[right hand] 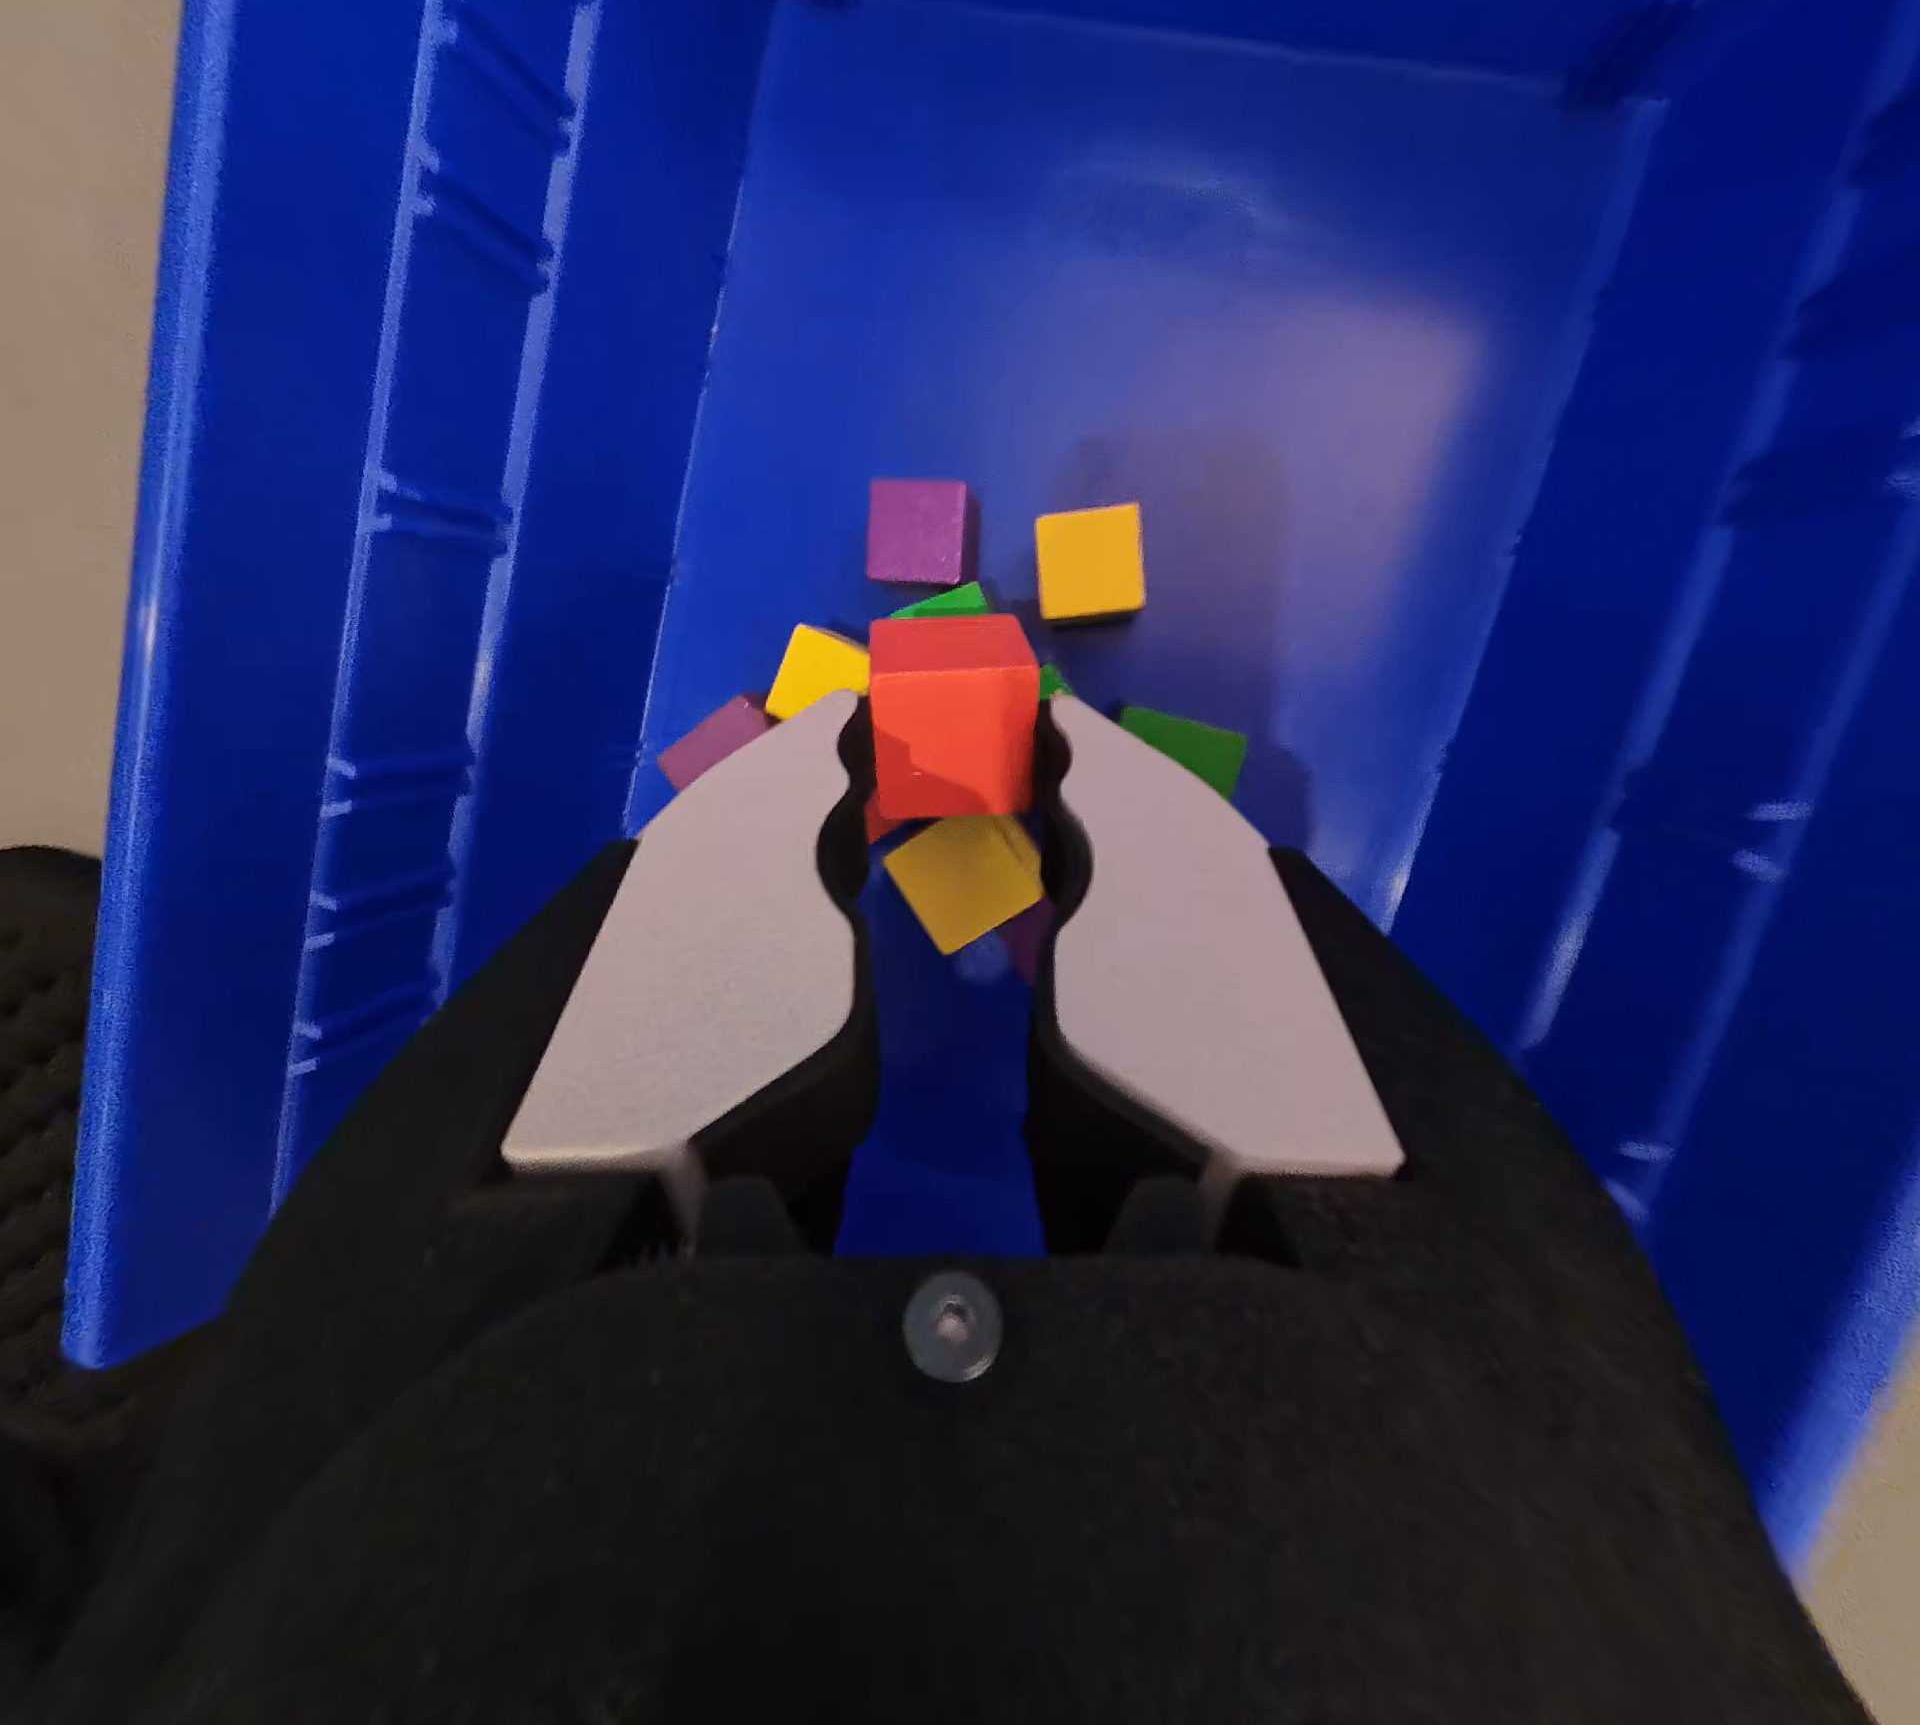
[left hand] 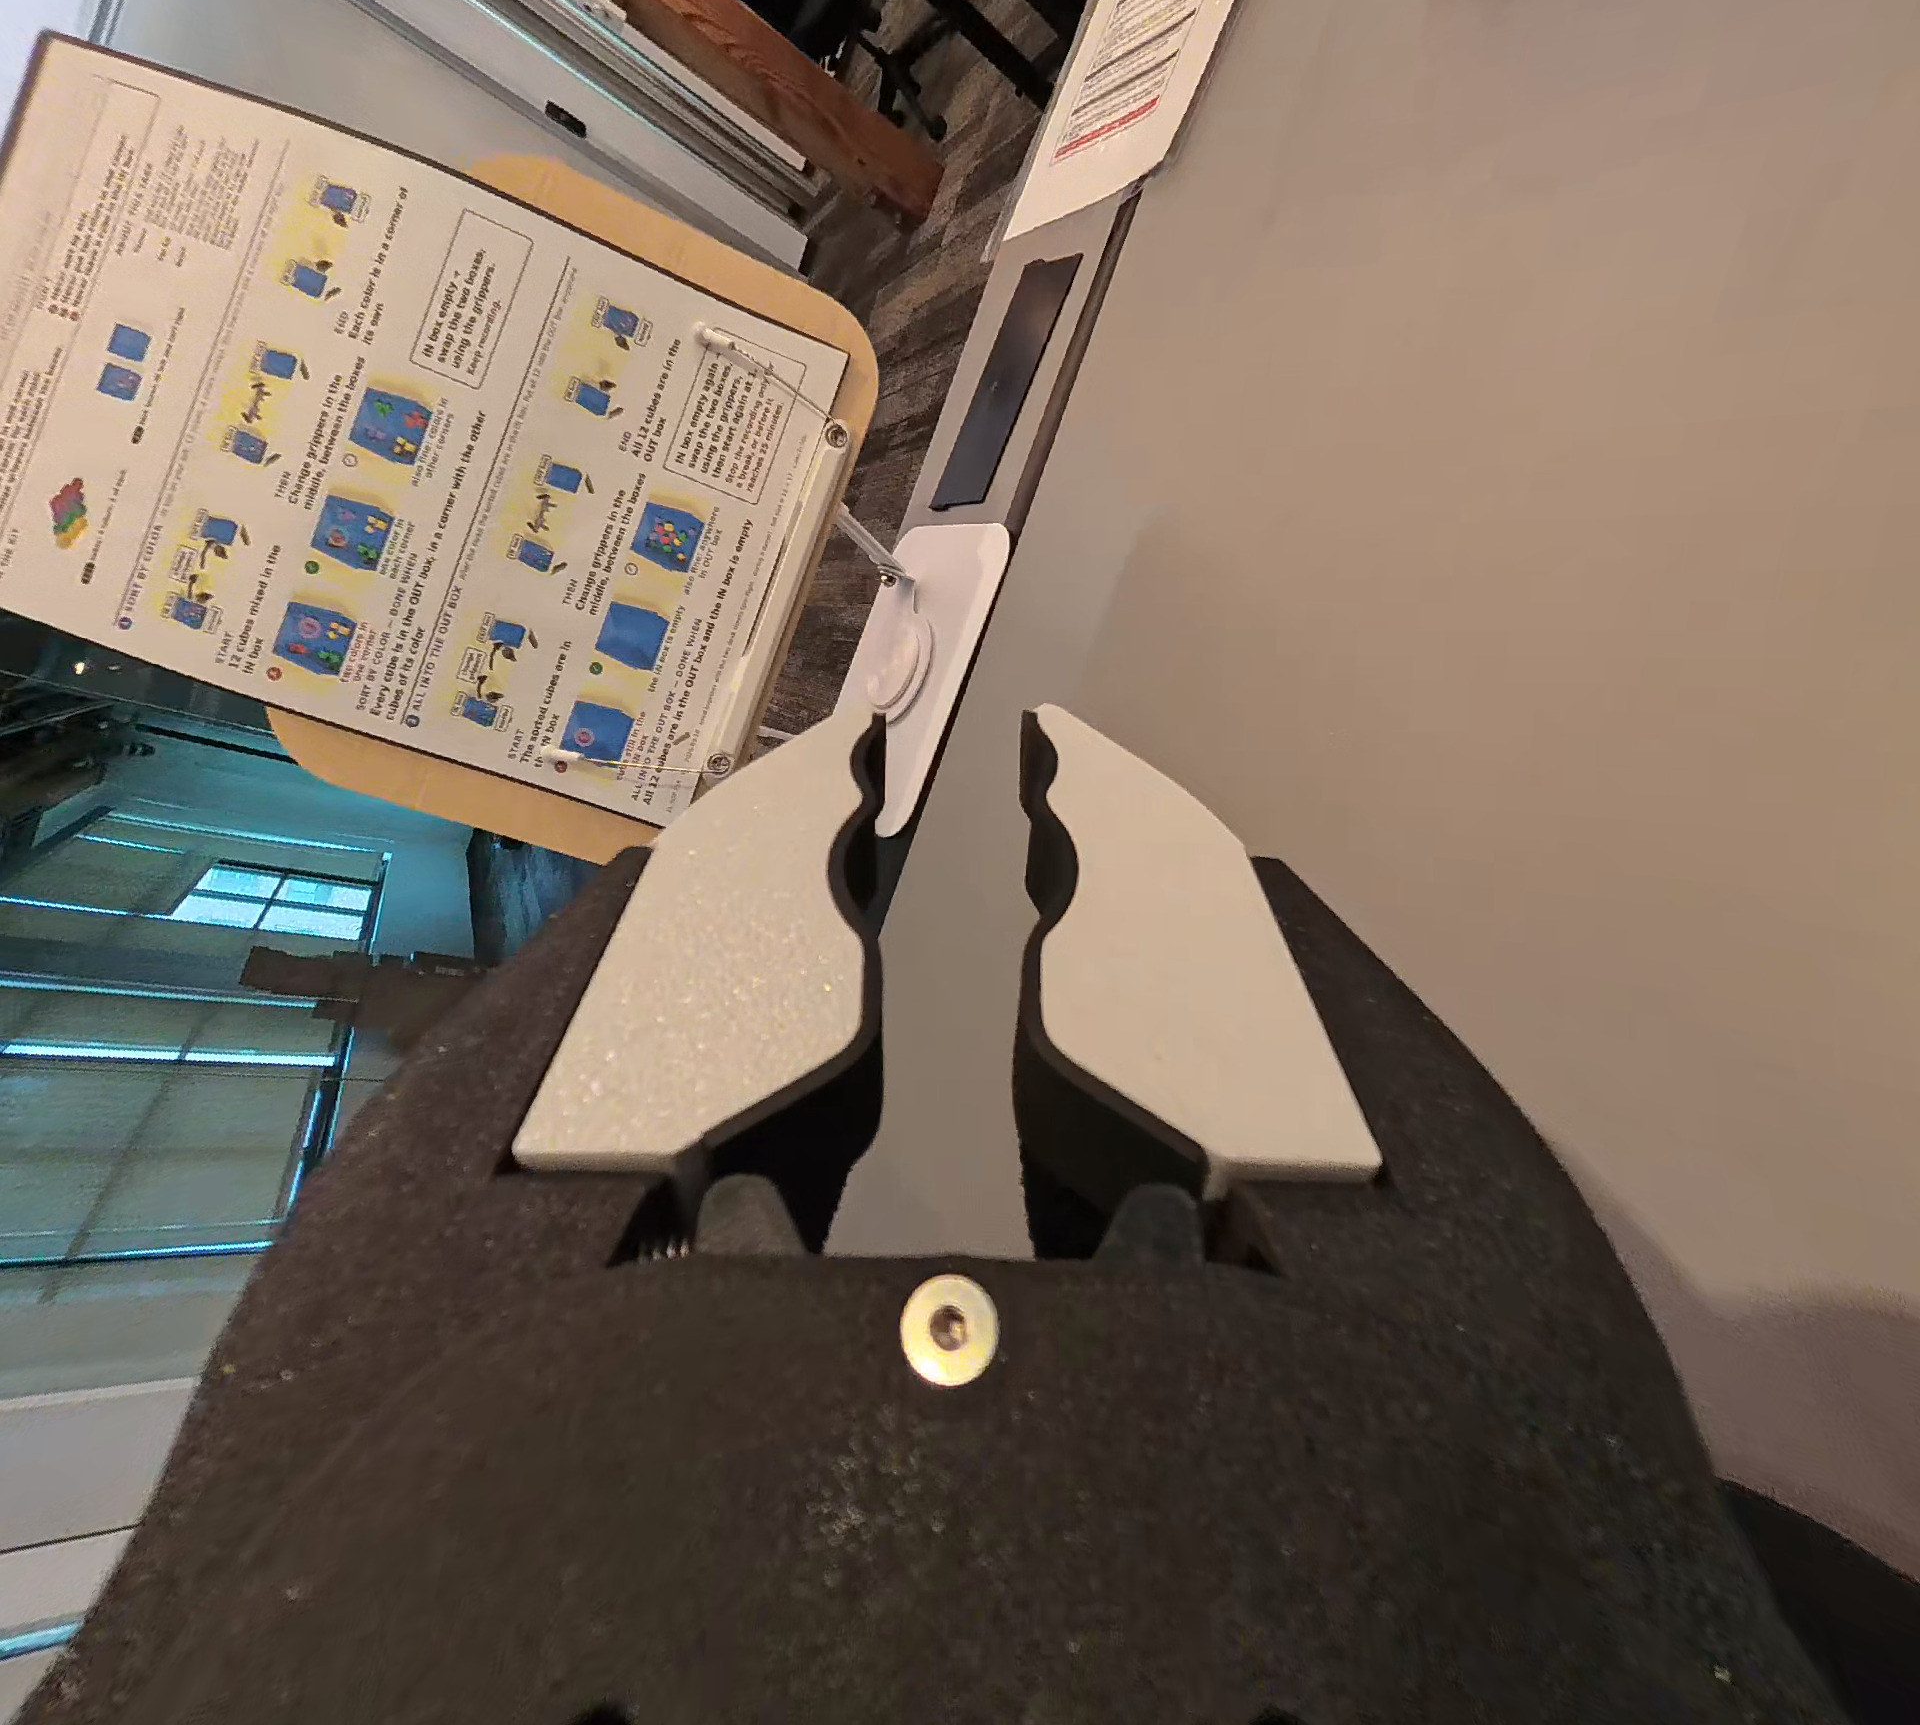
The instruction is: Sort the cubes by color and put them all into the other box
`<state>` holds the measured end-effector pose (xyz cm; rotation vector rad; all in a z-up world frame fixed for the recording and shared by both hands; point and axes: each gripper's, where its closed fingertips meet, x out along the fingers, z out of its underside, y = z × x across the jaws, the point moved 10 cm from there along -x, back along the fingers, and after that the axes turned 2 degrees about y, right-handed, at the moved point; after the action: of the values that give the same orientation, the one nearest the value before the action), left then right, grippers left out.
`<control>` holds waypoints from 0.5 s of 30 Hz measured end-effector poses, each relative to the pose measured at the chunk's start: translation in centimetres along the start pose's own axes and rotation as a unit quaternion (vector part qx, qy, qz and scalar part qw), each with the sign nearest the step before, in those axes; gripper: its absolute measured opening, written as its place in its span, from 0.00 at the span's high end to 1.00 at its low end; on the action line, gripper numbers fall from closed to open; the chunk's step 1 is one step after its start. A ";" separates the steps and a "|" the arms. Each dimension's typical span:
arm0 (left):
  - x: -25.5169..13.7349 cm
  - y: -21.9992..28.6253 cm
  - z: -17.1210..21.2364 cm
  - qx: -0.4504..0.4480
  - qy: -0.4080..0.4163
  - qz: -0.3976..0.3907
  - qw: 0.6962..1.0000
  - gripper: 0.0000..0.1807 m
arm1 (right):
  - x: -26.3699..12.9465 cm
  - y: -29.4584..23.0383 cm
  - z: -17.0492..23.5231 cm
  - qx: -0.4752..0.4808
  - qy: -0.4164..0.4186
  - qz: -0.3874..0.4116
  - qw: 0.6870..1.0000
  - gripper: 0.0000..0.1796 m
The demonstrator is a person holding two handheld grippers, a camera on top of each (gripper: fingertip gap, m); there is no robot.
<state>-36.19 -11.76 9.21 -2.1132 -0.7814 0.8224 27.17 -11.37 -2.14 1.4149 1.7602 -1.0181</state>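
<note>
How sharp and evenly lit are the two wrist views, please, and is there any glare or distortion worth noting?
Left wrist view: sharp, rolled sideways, wide-angle bending of the grey table edge; open left gripper crisp. Right wrist view: slight blur throughout, pale glare on the blue plastic box floor; the red wooden cube in the right gripper is brightly lit.

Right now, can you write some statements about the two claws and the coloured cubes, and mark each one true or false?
1. The right claw is shut on a red wooden cube. True.
2. The left claw holds a yellow cube. False: it is open and holds nothing.
3. The loose cubes lie inside a blue plastic box. True.
4. Every loose cube is green. False: a purple cube and a yellow cube lie there too.
</note>
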 end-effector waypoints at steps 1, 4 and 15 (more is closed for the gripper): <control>-0.1 0.0 -0.1 0.004 -0.002 -0.001 1.000 0.87 | -0.3 0.3 -0.4 -0.001 0.003 0.014 1.000 0.84; -0.4 0.2 -0.3 0.011 -0.005 -0.003 1.000 0.87 | -0.7 1.5 -1.5 0.004 -0.006 0.051 0.999 0.84; -2.1 0.2 0.6 0.014 -0.033 -0.018 0.999 0.88 | 2.1 4.8 -2.1 0.052 -0.066 0.061 0.995 0.82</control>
<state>-37.82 -13.16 9.32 -2.0495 -0.8355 0.8827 31.36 -8.01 -3.79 1.4643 1.5262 -1.1259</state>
